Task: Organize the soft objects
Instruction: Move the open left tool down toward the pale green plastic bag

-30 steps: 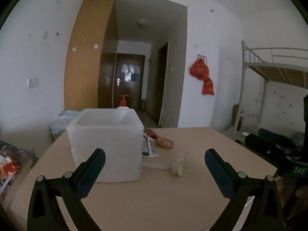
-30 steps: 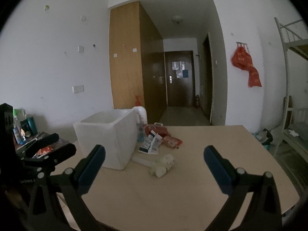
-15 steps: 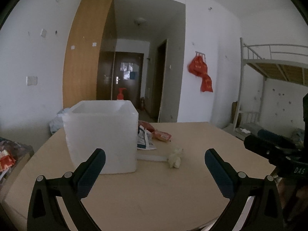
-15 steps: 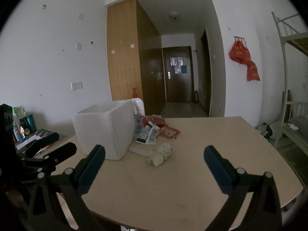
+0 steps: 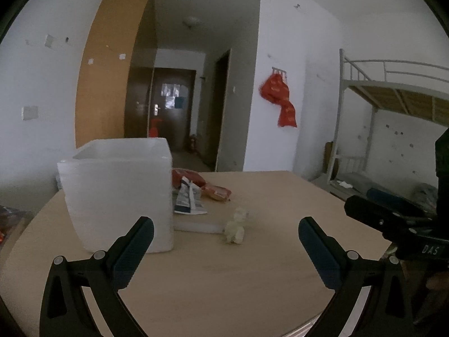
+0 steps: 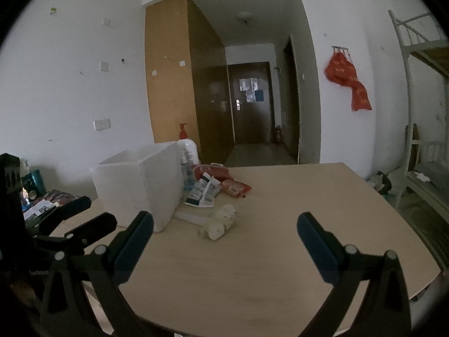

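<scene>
Blue-padded fingers of the left gripper (image 5: 226, 241) stand spread wide with nothing between them, held above the near part of the wooden table (image 5: 224, 280) and touching nothing. The right gripper (image 6: 224, 237) is likewise wide open and empty over the same table; in the left wrist view it shows only as a dark shape at the right edge. Taking the white foam box (image 5: 118, 196) as landmark: a small cream plush toy (image 5: 237, 226) lies on the table to the right of the box, apart from it, and well ahead of both grippers. Between toy and box lies a flat white strip (image 5: 196, 226), its make unclear. Behind that, just beside the box's right wall, sits a blue-and-white packet (image 5: 188, 200), and beyond it red snack packets (image 5: 216, 192). A red pump bottle (image 6: 183, 132) stands behind the box, mostly hidden by it in the left wrist view; in the right wrist view a white container (image 6: 189, 151) shows behind the box's far corner. Inside the box nothing can be made out, since the walls block the view. Print on the packets is too blurred to read.
</scene>
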A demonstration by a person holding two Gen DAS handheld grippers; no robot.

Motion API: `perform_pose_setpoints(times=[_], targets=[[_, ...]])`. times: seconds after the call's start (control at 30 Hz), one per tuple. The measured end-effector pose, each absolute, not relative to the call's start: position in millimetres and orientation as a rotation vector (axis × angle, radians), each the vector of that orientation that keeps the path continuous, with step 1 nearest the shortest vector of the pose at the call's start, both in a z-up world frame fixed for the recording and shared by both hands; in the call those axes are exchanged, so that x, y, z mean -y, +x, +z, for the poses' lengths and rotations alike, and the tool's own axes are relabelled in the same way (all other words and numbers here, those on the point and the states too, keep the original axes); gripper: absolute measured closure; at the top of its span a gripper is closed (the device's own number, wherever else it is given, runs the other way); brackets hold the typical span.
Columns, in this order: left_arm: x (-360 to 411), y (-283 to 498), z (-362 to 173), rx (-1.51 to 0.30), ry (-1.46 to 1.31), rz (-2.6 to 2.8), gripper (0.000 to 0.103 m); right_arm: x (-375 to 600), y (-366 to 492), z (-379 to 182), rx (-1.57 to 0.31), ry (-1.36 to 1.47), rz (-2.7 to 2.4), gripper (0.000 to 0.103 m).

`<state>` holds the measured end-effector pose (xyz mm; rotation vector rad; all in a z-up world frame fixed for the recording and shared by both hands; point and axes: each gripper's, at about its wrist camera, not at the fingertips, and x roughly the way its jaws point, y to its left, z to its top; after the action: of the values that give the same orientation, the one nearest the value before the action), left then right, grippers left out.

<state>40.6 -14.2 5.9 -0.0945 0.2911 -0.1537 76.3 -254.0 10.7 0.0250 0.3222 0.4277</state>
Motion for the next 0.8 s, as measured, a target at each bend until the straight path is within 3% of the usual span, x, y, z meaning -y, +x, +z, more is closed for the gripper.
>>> perform_pose_setpoints(times=[0.8], targets=[[41, 100, -10, -0.394, -0.1, -0.271, 0.0, 279, 121, -3, -0.409, 0.057, 0.355, 0.0]])
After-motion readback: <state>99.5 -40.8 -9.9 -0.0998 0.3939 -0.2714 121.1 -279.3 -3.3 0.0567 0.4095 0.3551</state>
